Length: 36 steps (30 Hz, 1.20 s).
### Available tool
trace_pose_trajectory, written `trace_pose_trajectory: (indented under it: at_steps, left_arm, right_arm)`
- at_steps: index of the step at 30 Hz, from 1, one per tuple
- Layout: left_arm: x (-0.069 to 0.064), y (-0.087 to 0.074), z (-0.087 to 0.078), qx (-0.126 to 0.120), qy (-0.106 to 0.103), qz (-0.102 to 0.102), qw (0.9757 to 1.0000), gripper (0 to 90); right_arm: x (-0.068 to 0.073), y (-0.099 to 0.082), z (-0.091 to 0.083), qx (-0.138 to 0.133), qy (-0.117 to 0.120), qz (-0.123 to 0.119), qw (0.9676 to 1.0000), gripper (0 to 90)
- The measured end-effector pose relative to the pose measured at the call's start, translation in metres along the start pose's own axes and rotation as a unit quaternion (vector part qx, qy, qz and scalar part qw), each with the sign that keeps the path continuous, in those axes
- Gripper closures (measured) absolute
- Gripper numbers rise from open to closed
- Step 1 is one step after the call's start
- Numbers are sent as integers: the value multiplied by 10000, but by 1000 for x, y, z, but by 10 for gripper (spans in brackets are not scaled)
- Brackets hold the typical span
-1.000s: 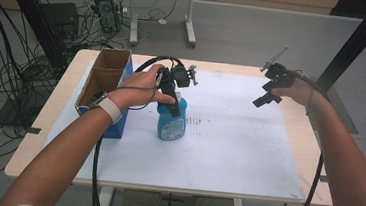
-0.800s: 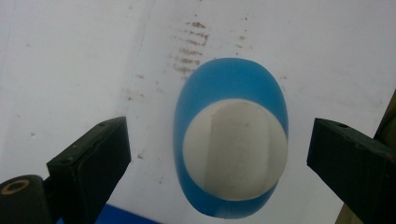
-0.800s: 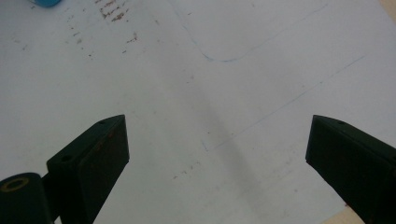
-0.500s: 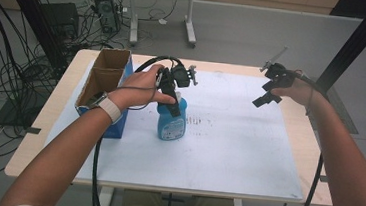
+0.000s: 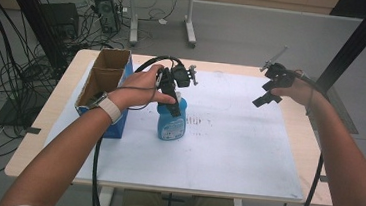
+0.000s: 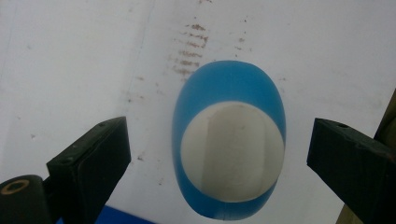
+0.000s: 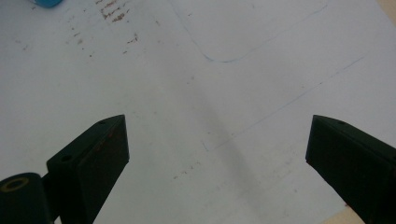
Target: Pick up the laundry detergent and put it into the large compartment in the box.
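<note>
Right now, hovering straight over the blue bottle (image 6: 229,84): the left gripper (image 6: 217,154), pointed down the bottle's long axis so that the white cap (image 6: 233,149) sits dead centre between the two black jaws. Spread wide, with clear gaps on both sides of the cap and no contact with either jaw. Probably lined up this way for a top-down grab at the cap or neck, since an upright bottle offers its narrowest part from above. Hard to tell from the left gripper view how far above the cap; in the high view, low and close over the bottle (image 5: 171,124), with the hand wrapped round the left gripper (image 5: 173,102).

Beneath both tools, a white mat (image 5: 227,152) with brownish scuffs just beyond the bottle. To the outer side of the left gripper, close by, an open cardboard box (image 5: 105,73).

Well away on the other side, raised above the mat: the right gripper (image 5: 267,93). Likewise spread, with nothing between the jaws but bare mat in the right gripper view (image 7: 217,158). Apparently parked clear, leaving the bottle to the left tool and avoiding a clash over it.
</note>
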<state>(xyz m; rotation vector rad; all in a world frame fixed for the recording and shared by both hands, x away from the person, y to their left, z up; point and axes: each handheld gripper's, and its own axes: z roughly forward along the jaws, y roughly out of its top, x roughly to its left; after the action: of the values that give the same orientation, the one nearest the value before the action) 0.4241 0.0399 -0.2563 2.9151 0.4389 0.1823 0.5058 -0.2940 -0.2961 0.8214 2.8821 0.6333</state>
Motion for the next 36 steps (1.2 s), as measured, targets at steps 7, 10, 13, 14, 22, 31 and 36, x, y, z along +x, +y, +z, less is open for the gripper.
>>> trace_pose_trajectory:
  at_steps: [7,10,13,14,22,31,36]
  left_arm:
    - [-1,0,1,2,-10,12,10000,65]
    - [-1,1,1,23,-13,26,10000,65]
    - [0,1,1,19,-18,22,10000,65]
    - [0,1,1,22,-17,22,10000,65]
    - [0,1,2,28,-18,18,10000,66]
    - [0,2,6,105,18,28,9999,69]
    - [0,4,13,205,0,72,9998,73]
  right_arm:
    - [0,0,0,-7,-6,2,10000,62]
    - [0,0,0,-4,-3,3,10000,61]
    - [0,0,0,-1,-1,3,10000,62]
    - [0,0,0,1,-2,8,10000,62]
    - [0,0,1,-2,11,9,10000,61]
    - [0,-1,2,-6,7,-1,10000,61]
    - [1,-2,1,-7,12,10,10000,61]
